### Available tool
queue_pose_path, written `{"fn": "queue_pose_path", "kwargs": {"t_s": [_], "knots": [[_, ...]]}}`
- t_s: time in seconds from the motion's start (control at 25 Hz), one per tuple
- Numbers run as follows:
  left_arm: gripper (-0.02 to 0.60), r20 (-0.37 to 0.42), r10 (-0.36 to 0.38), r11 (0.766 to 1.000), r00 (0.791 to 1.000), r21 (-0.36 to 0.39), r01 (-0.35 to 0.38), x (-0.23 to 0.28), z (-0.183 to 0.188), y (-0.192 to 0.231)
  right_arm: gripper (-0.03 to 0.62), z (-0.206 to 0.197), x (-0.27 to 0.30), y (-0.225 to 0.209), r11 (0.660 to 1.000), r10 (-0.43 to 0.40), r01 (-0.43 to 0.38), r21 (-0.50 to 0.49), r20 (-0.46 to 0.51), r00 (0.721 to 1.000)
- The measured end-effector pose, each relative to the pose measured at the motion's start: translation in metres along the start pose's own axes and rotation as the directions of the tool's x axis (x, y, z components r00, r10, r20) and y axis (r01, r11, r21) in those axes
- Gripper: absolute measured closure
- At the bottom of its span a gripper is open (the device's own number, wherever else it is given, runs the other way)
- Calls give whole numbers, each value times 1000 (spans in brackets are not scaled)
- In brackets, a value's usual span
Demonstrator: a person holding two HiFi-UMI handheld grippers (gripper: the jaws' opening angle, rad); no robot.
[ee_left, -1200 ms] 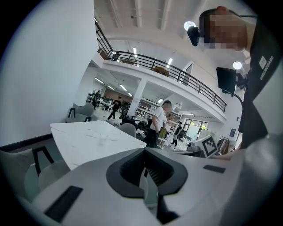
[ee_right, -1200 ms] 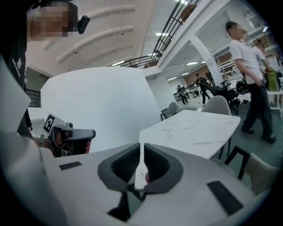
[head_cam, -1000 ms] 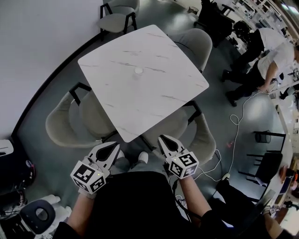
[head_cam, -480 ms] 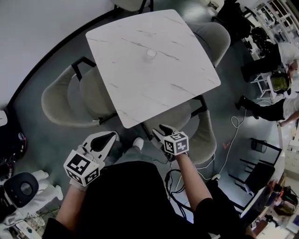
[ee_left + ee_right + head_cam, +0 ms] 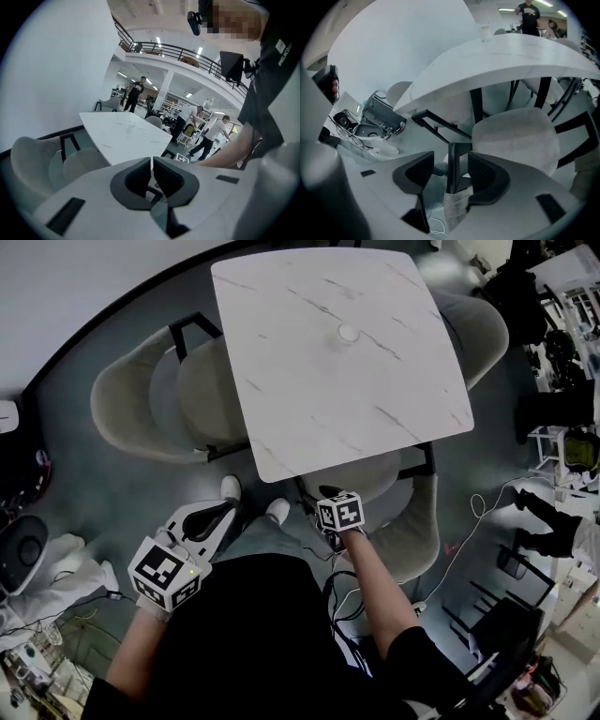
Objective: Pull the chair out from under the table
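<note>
A beige padded chair (image 5: 412, 531) with a black frame is tucked under the near corner of the white marble table (image 5: 328, 381). My right gripper (image 5: 326, 498) points steeply down at the chair's left side. In the right gripper view the seat (image 5: 515, 136) lies just ahead. An upright black frame bar (image 5: 453, 166) stands between the jaws of the right gripper (image 5: 451, 159). The jaws are opening and the pads stand clear of the bar. My left gripper (image 5: 225, 512) hangs left of the chair, shut and empty, its fingertips (image 5: 151, 161) meeting.
Another beige chair (image 5: 141, 409) sits at the table's left side and a third (image 5: 478, 324) at its far right. A small cup (image 5: 349, 333) stands on the tabletop. Cables (image 5: 450, 549) trail on the floor at the right, and people stand beyond. Equipment (image 5: 23, 554) sits at left.
My right gripper has dropped and tipped down to the chair's side, and its jaws have spread around the black frame bar. The left gripper has sunk a little and stays shut.
</note>
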State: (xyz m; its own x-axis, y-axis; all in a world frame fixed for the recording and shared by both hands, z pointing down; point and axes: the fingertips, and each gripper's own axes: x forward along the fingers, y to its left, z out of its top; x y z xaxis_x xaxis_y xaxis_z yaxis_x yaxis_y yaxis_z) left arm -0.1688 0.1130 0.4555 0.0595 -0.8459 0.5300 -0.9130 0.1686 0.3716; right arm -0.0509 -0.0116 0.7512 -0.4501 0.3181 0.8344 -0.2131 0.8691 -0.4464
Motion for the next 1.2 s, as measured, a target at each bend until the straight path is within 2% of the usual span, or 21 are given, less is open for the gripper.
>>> {"fn": "queue_pose_path", "kwargs": {"t_s": [0.52, 0.96, 1.0, 1.08, 1.2], "knots": [[575, -39, 105, 990, 994, -91, -109, -15, -42, 8, 381, -13, 76, -9, 996, 3, -19, -92, -176, 984], [575, -87, 113, 988, 990, -94, -121, -18, -62, -6, 384, -44, 119, -4, 991, -72, 41, -130, -240, 968], [575, -95, 112, 989, 989, -90, -121, -19, -64, -8, 389, -48, 121, -3, 992, -76, 49, -115, -245, 966], [575, -108, 109, 989, 988, -86, -118, -20, -68, -11, 459, -48, 122, -6, 991, -113, 92, -96, -238, 965], [575, -124, 105, 990, 987, -85, -116, -23, -74, -13, 525, -42, 121, -11, 980, -181, 157, -125, -212, 960]]}}
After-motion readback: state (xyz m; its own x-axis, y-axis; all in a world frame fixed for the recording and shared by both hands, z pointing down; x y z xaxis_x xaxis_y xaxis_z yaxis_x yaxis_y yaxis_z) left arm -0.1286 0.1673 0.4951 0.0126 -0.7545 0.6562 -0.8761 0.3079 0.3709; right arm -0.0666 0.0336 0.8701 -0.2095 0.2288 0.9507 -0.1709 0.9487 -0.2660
